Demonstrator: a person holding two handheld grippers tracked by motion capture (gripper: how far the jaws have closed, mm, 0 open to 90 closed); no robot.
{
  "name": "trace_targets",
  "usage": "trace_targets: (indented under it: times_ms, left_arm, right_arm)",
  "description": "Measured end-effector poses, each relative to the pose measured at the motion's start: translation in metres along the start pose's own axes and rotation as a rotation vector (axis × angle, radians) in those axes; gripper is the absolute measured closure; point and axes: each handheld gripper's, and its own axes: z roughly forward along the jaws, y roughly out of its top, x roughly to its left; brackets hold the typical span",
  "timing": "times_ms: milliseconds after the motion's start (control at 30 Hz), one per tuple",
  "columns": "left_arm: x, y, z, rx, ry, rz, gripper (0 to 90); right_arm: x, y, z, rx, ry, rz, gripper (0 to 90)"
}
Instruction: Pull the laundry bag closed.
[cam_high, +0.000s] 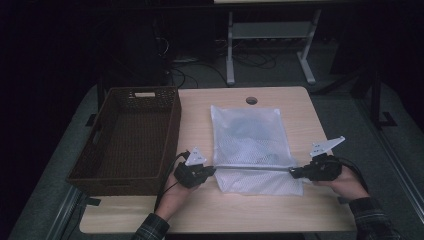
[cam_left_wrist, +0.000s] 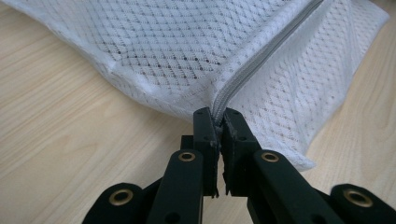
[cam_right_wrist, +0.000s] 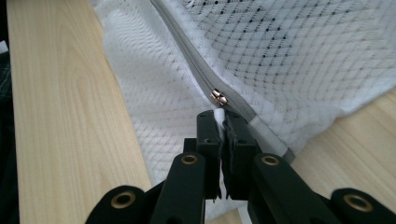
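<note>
A white mesh laundry bag (cam_high: 247, 145) lies flat on the wooden table, its grey zipper (cam_high: 252, 168) running across near the front edge. My left gripper (cam_high: 212, 170) is shut on the bag's left end of the zipper (cam_left_wrist: 247, 70), pads pinching the fabric seam. My right gripper (cam_high: 292, 172) is shut on the bag at the right end, clamping the white tab just behind the metal zipper slider (cam_right_wrist: 218, 98). The zipper (cam_right_wrist: 196, 60) looks closed along its length. In both gripper views the mesh bag (cam_left_wrist: 177, 42) (cam_right_wrist: 299, 51) spreads beyond the jaws.
A dark brown woven basket (cam_high: 100, 150) stands empty at the table's left side, close to my left hand. The table (cam_high: 200, 210) has a round cable hole (cam_high: 251, 100) at the back. White desk legs and cables sit on the floor beyond.
</note>
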Motion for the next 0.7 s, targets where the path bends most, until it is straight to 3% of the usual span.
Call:
trace_targets:
  times_ms: [500,700]
  left_arm:
    - [0.0012,-0.001,0.001,0.009,0.013,-0.018,85.7]
    - [0.0004,-0.0011,0.0002,0.008,0.003,-0.005,85.6]
  right_arm:
    - [-0.0062,-0.0043,-0.0031,0.003,-0.011,0.016,86.1]
    - [-0.0078,-0.005,-0.0028,0.007,-0.026,0.021,86.0]
